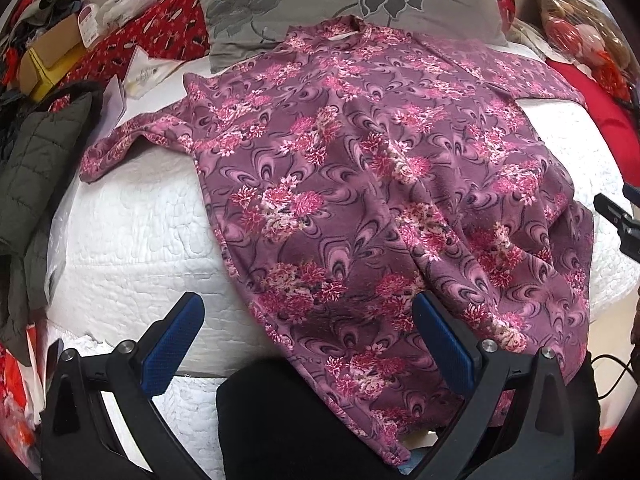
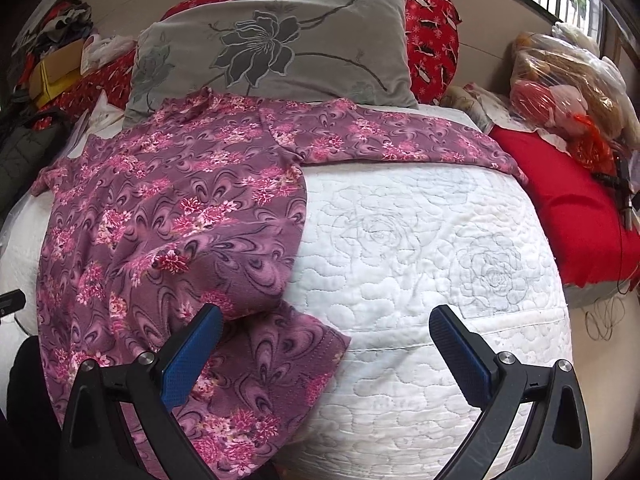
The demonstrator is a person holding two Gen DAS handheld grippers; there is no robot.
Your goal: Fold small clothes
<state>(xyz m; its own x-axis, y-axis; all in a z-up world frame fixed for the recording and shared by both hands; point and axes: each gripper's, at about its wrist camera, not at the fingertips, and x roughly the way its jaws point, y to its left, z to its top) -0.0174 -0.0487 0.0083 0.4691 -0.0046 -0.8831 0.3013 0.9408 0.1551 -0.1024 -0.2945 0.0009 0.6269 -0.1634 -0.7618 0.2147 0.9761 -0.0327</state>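
Covering most of the view, a white quilted mattress (image 2: 420,240) carries a purple long-sleeved top with a pink floral print (image 1: 360,184), lying flat with its collar at the far end against a grey flower-patterned pillow (image 2: 280,40). Both sleeves stretch out to left and right, and the hem hangs over the near edge. No fold looks made yet, so the whole job seems to remain. The left gripper (image 1: 308,340) hovers spread wide over the hem, grasping nothing. The right gripper (image 2: 326,344), equally released, hangs over the hem's right corner.
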